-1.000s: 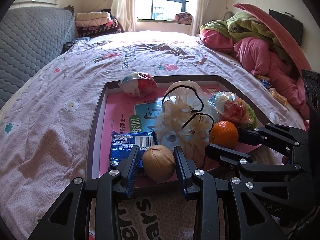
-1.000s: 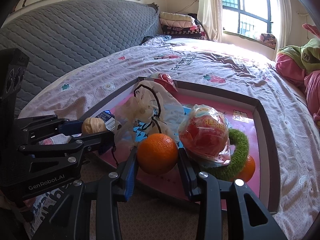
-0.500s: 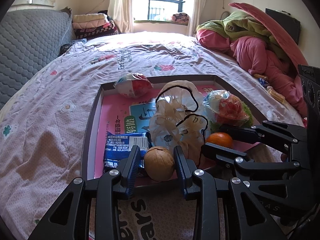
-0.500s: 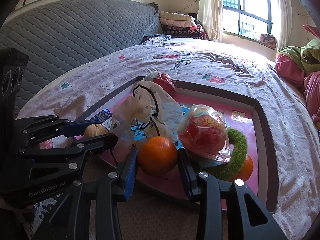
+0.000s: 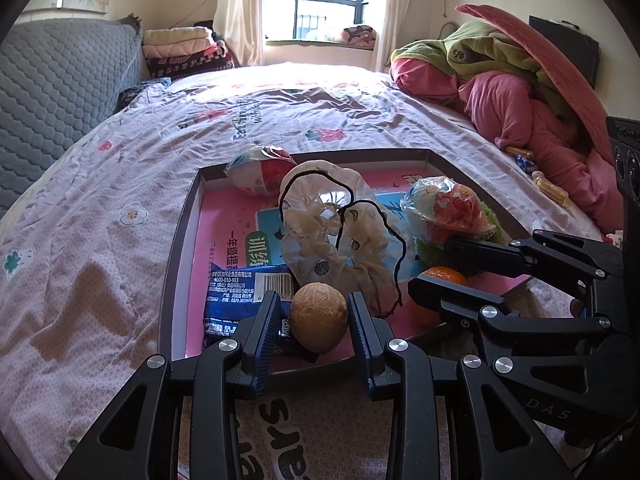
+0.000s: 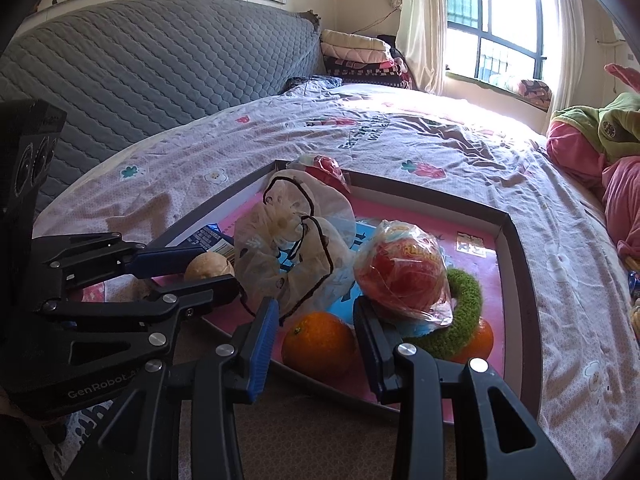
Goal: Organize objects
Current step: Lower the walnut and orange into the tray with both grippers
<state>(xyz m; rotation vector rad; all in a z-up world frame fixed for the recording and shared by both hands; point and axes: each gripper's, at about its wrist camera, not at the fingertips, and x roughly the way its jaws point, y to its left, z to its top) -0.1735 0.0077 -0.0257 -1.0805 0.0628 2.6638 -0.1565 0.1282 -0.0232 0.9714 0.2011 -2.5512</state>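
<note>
Two round things sit between the jaws at the near edge of the shallow dark-rimmed cardboard tray (image 5: 182,240) with its pink printed floor: a tan, rough-shelled walnut (image 5: 319,317) in the left gripper (image 5: 314,320), and a bright orange tangerine (image 6: 319,343) in the right gripper (image 6: 315,334). Both sets of jaws stand part-open around their load; a thin gap shows beside each fruit, so whether the blue ribbed pads actually press cannot be told from either view. The walnut lies partly over a blue foil snack packet (image 5: 236,292), and the tangerine rests just beside a red snack in crinkly clear wrapping (image 6: 402,276) that leans on a green fuzzy ring (image 6: 466,316). Between the two grippers bulges a translucent drawstring pouch with black cord (image 5: 340,236); a second wrapped red-and-white snack (image 5: 258,170) lies at the far corner. The tray sits on a pale pink patterned bedsheet (image 5: 100,248). The likely risks: a round, hard walnut could squirt out of a loose or off-centre grip and roll across the soft bed; lifting the tangerine could snag the pouch's cord or drag the wrapped snack; and the two grippers are close enough to knock each other.
</note>
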